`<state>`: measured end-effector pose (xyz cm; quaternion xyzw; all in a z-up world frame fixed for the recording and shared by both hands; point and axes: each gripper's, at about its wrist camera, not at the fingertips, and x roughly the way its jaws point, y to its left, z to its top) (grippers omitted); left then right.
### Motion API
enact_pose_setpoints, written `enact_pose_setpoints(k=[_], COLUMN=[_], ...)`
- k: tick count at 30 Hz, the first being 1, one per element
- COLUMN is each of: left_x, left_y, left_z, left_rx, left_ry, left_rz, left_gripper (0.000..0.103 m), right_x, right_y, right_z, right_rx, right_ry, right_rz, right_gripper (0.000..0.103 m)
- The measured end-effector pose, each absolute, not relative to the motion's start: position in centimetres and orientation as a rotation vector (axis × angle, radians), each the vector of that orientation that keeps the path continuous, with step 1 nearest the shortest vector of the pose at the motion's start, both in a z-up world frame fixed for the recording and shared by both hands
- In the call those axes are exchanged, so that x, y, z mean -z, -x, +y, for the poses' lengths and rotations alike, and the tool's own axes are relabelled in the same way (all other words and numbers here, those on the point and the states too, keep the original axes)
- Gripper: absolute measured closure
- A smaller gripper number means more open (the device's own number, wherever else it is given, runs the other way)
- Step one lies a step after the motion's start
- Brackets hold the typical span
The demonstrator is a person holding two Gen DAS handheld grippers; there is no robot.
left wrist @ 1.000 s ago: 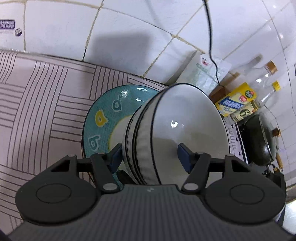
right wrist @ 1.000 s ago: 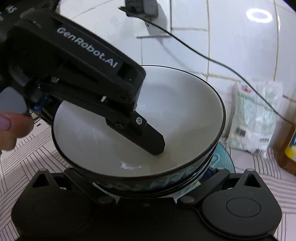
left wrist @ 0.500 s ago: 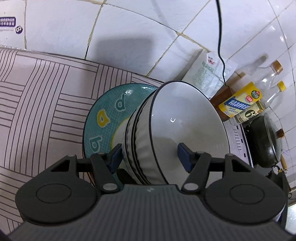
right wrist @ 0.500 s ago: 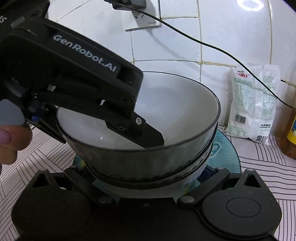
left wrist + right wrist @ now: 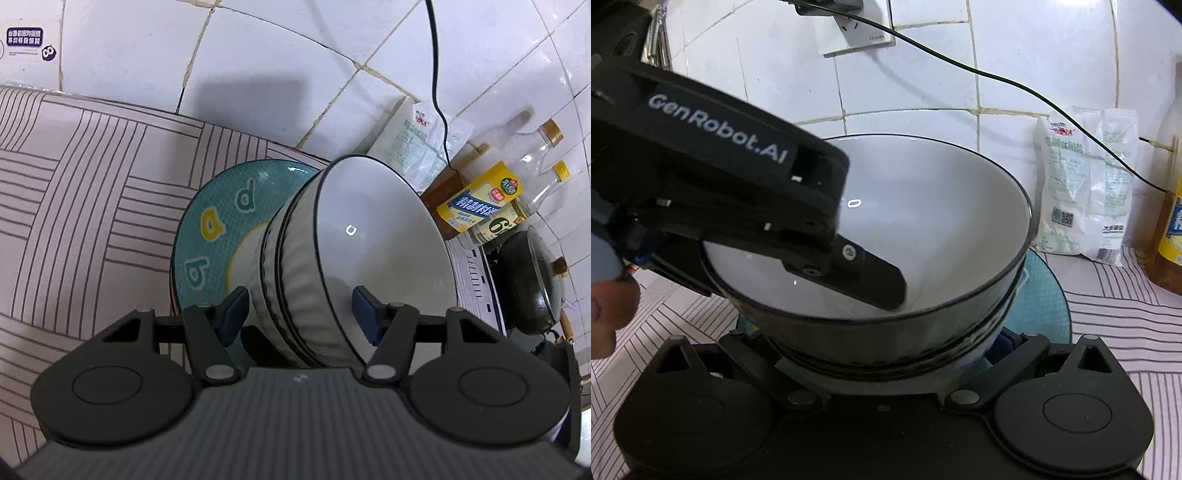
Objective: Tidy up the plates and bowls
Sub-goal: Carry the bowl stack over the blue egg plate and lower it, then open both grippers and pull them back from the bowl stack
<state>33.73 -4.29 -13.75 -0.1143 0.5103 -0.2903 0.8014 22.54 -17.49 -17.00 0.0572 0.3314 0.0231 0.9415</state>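
A stack of white bowls with black rims stands tilted over a teal plate with letter shapes. My left gripper is shut on the stack's wall, with one blue pad inside the top bowl and the other outside. In the right wrist view the bowls fill the middle. The left gripper's inner finger reaches down into them. My right gripper straddles the foot of the stack just above the plate. The bowls hide most of its fingertips.
A striped cloth covers the counter against a white tiled wall. White bags, oil bottles and a lidded dark pot stand to the right. A black cable hangs from a wall socket. A person's hand is at the left.
In the right wrist view the bowl stack has tipped away and now shows more of its outer wall. The left gripper keeps the same hold on the stack throughout.
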Motion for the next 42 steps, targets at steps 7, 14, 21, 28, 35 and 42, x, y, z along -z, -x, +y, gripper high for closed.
enact_pose_setpoints(k=[7,14,21,28,35,42], left_x=[12.2,9.2,6.0,2.2,0.2,0.5], left_y=[-31.9,-28.9,-24.7,-20.2,-17.3,-14.5], left_z=[-4.8,-2.1,-0.3,1.0,2.2,3.2], left_rx=[0.542,0.475,0.461,0.491,0.488,0.378], left_ry=[0.153,0.200,0.143,0.085,0.060,-0.032], left_rz=[1.009,0.891,0.807,0.708,0.717,0.669], left_gripper=[0.041,0.039,0.038,0.037,0.035,0.034], right_x=[15.4,12.6,10.0,6.8,3.8,2.3], right_y=[-21.2,-18.0,-14.2,-11.0,-8.1,-5.9], right_z=[-16.4,-17.1,-17.3,-18.6,-18.2,-17.4], right_rx=[0.034,0.069,0.137,0.207,0.214,0.208], right_ry=[-0.104,-0.193,-0.299,-0.290,-0.246,-0.204], right_rz=[0.683,0.682,0.711,0.739,0.748,0.766], right_gripper=[0.000,0.000,0.000,0.001,0.001,0.001])
